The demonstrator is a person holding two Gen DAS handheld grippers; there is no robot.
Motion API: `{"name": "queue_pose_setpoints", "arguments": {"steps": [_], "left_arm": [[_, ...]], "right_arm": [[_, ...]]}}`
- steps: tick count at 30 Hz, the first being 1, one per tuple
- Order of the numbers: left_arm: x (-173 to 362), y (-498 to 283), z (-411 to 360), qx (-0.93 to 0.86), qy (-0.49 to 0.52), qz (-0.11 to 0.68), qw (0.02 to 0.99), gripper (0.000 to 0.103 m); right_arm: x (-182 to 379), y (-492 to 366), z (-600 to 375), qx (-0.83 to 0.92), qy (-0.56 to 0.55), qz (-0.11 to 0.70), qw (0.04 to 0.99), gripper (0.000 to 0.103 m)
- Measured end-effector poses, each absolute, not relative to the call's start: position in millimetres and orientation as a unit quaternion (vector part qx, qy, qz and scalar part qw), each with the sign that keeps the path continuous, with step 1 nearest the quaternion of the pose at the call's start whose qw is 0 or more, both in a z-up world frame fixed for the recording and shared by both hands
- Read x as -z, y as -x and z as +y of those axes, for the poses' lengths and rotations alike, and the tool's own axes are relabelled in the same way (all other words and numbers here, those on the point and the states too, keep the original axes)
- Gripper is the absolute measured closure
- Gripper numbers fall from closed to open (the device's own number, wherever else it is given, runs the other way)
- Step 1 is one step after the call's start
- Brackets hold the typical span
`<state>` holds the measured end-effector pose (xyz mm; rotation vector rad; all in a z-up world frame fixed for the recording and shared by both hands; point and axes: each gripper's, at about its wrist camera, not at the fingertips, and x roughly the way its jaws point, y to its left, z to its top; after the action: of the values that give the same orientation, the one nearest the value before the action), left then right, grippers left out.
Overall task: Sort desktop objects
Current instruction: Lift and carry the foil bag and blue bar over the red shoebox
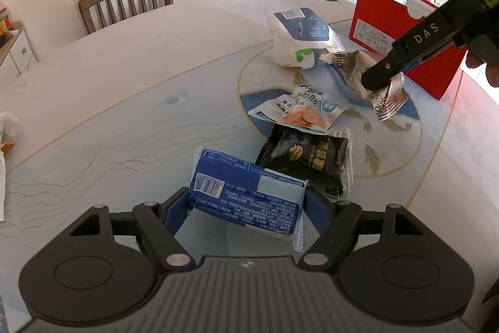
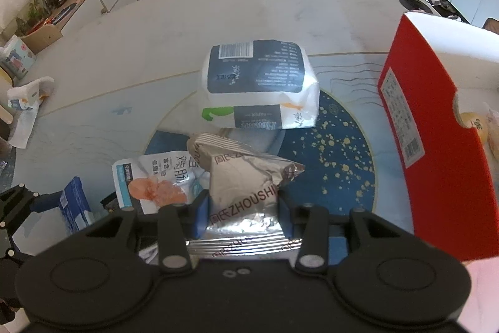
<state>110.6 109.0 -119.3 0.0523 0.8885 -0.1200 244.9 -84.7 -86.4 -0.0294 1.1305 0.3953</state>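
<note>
blue-and-white packet (image 1: pixel 249 195), silver foil pouch (image 2: pixel 246 192), red box (image 2: pixel 436 145)

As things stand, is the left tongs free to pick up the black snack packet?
Probably not yet. The left tongs are shut on the blue packet. The black snack packet lies just beyond, uncovered apart from the white pouch overlapping its far edge.

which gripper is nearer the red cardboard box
Right. The right gripper, shut on a crinkled silver foil packet, is just beside the red cardboard box; the left gripper holds a blue packet farther away.
</note>
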Motion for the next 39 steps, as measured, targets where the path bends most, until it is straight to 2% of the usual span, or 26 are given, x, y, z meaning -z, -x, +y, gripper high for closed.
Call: {"name": "queue_pose_setpoints", "arguments": {"steps": [39], "left_arm": [[42.2, -113.2, -6.6, 0.17, -0.056, 0.398, 0.9, 0.026]], "right_arm": [[36.5, -174.4, -179.5, -0.162, -0.039, 0.508, 0.845, 0.06]]}}
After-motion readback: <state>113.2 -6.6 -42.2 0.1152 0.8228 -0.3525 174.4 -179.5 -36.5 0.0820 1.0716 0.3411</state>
